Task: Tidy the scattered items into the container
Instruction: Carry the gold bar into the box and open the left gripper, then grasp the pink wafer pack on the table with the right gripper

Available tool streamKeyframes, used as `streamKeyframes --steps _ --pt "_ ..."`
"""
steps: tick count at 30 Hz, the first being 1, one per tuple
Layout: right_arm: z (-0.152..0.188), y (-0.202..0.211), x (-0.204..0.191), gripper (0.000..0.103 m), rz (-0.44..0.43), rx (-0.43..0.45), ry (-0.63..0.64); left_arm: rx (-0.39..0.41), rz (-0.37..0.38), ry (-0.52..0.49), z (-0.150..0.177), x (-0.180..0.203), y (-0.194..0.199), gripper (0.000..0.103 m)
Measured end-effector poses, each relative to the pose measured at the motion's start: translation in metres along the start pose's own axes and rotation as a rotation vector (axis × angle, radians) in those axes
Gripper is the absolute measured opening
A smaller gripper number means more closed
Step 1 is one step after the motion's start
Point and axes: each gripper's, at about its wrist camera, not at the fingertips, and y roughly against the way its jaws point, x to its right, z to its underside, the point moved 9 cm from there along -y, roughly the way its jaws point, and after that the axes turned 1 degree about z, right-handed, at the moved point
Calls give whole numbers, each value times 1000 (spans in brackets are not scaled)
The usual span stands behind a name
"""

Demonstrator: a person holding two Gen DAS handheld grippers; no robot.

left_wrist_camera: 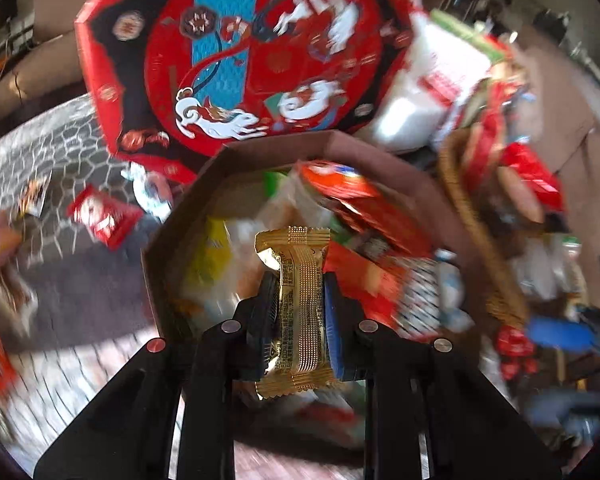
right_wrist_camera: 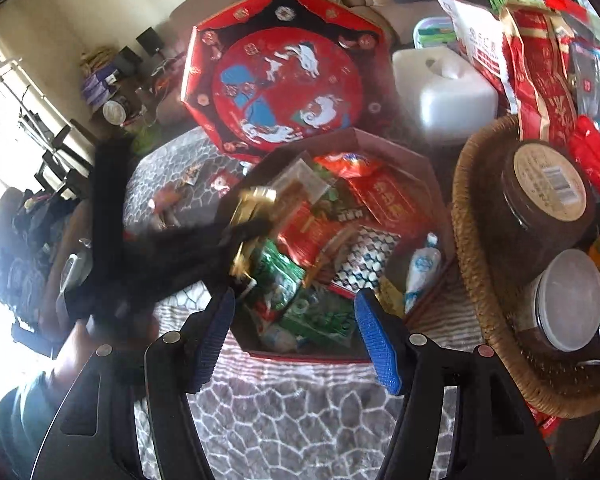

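My left gripper (left_wrist_camera: 298, 300) pinches the gold snack packet (left_wrist_camera: 296, 304) at frame centre, over the open octagonal box (left_wrist_camera: 160, 240). I lower further before letting go, so it lands inside. My right gripper (right_wrist_camera: 296, 336) waits wide apart, empty.
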Motion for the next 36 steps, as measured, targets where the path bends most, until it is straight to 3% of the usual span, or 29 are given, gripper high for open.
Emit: streamKeyframes --steps 3,5,7,8,9,12,14,21,26,32,36 --pt "3 -8 7 65 -2 -13 -9 -52 -84 -36 -7 -17 -22 25" --pt "4 -15 9 65 -5 -26 -10 -54 -69 -27 -12 -23 -23 29" --pt "4 -21 8 65 -7 -32 -8 -37 -69 -27 -15 -26 -13 57" --pt "4 -23 8 65 -9 -34 -8 -10 -76 -30 -17 -28 -4 78" --pt "4 -25 6 65 -13 -35 -8 23 -72 -34 -18 -31 8 83" --pt "3 -29 -2 65 -24 -33 -3 50 -32 -34 -11 -37 36 86" --pt "0 -28 -12 65 -37 -23 5 69 -45 -32 1 -51 60 86" --pt "-31 -50 -79 65 -67 -37 141 88 -92 100 51 -139 99 88" --pt "-66 -96 -135 65 -42 -89 251 105 -65 211 65 -195 105 88" --pt "-98 -173 -188 65 74 -142 415 180 0 244 77 -212 134 88" --pt "-110 -219 -232 65 9 -178 426 240 6 290 93 -227 155 88"
